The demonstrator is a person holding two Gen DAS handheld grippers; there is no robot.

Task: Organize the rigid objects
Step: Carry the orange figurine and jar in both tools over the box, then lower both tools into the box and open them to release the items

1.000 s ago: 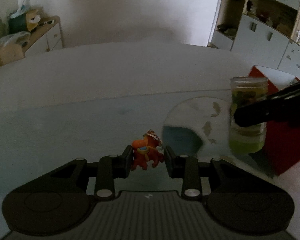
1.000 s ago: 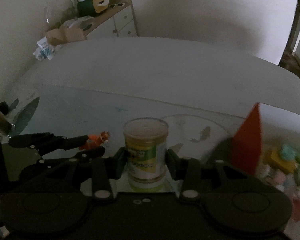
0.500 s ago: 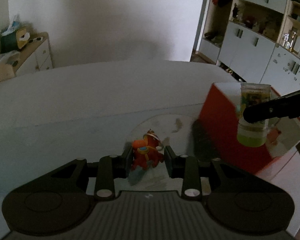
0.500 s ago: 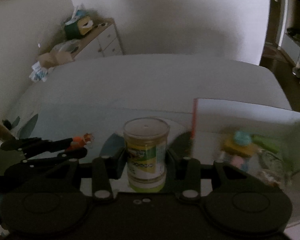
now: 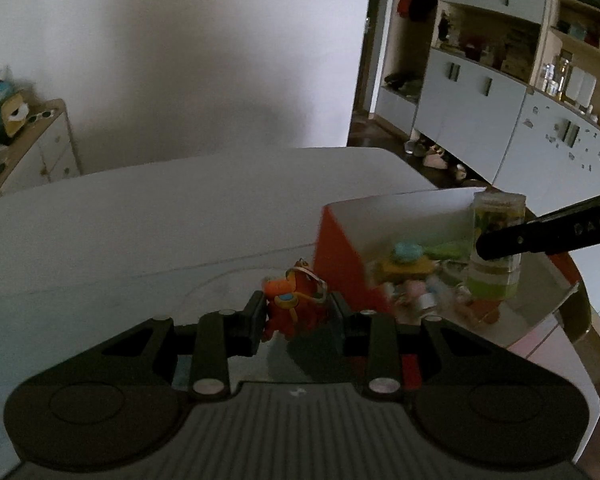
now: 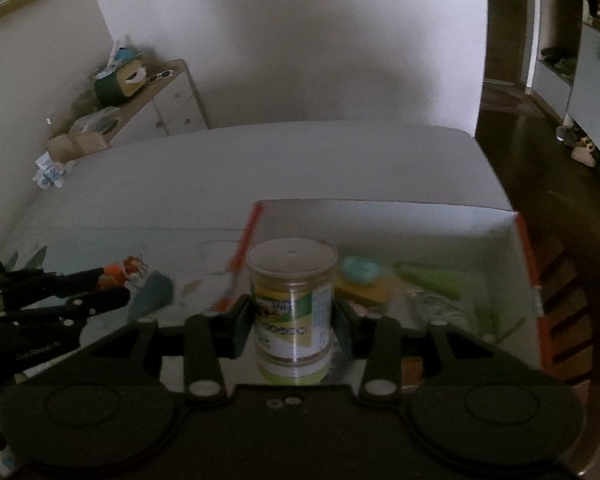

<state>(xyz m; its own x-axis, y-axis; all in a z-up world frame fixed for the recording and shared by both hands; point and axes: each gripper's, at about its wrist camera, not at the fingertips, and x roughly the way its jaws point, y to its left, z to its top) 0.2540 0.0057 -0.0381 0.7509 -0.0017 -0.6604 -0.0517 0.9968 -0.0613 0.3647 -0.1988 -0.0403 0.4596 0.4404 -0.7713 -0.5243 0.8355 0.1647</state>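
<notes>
The left gripper (image 5: 296,312) pinches a small orange toy (image 5: 294,306) between its pads, held above the glass counter (image 5: 100,280) just beside the red outer wall of the box (image 5: 336,256). The right gripper (image 6: 290,320) clamps an upright clear jar (image 6: 292,308) with a green and yellow label, its jaws pressed on the jar's sides; the jar hangs over the near part of the open box, whose white inside holds a blurred heap of small things, among them a teal round piece (image 6: 360,270) on a yellow block (image 6: 364,292). Beyond the counter a low drawer chest (image 6: 168,100) stands against the white wall.
</notes>
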